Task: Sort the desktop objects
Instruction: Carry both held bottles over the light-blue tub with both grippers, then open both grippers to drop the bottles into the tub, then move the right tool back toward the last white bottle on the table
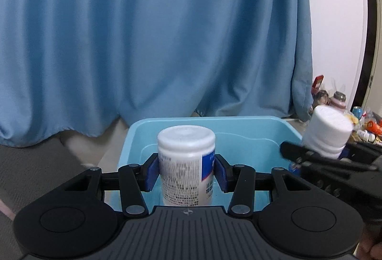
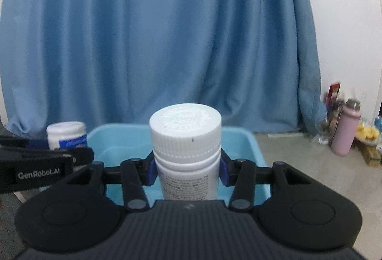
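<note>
My left gripper [image 1: 186,171] is shut on an upright white pill bottle with a blue-and-white label [image 1: 186,164]; its blue pads press both sides. My right gripper [image 2: 186,170] is shut on a second white pill bottle with a ribbed cap [image 2: 186,152]. Both bottles hang over a light blue plastic bin [image 1: 238,125] [image 2: 248,140] straight ahead. In the left wrist view the right gripper [image 1: 317,155] shows at the right with its bottle [image 1: 327,133]. The right wrist view has the left gripper [image 2: 47,155] at the left edge with its bottle [image 2: 66,134].
A blue curtain [image 1: 155,33] hangs behind the bin. At the far right stand a pink flask [image 2: 346,131], a red box [image 1: 318,82] and several small packets and cans [image 1: 365,124]. Grey carpet [image 1: 31,164] lies left of the bin.
</note>
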A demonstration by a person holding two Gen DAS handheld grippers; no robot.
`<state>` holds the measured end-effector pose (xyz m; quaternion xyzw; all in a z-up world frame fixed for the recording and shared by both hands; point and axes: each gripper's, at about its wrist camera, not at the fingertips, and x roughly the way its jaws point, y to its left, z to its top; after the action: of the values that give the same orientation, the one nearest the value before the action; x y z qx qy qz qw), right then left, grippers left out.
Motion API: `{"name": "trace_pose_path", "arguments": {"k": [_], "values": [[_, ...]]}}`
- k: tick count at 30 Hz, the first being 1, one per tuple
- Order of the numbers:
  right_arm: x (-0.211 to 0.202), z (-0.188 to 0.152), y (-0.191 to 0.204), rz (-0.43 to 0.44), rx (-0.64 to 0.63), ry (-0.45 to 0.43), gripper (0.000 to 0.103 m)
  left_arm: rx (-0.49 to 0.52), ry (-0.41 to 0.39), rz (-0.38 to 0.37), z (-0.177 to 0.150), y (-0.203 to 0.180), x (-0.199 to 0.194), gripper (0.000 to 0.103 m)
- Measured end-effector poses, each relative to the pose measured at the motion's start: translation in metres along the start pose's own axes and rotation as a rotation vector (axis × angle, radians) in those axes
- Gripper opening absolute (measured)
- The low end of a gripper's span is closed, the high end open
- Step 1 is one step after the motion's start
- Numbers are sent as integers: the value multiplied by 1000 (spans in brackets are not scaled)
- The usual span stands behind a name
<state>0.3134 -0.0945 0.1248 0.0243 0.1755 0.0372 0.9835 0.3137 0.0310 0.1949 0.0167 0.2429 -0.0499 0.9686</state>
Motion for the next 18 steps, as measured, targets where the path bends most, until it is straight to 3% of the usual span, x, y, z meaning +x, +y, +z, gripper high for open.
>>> {"name": "trace_pose_path", "arguments": {"k": [9, 10, 11, 13, 15, 18], "values": [[46, -12, -5, -28, 18, 86, 49, 19, 51, -30, -9, 4, 46, 50], [49, -13, -5, -29, 17, 97, 50, 23, 54, -21, -11, 3, 49, 53], [50, -14, -5, -36, 15, 105, 62, 31, 51, -7, -12, 2, 49, 55], [50, -15, -3, -63, 7, 105, 86, 46, 33, 14, -14, 1, 47, 76], [46, -16, -4, -61, 5, 82, 89, 45, 5, 26, -16, -1, 40, 90], [37, -15, -4, -45, -7, 65, 89, 23, -16, 39, -18, -2, 30, 92]]}}
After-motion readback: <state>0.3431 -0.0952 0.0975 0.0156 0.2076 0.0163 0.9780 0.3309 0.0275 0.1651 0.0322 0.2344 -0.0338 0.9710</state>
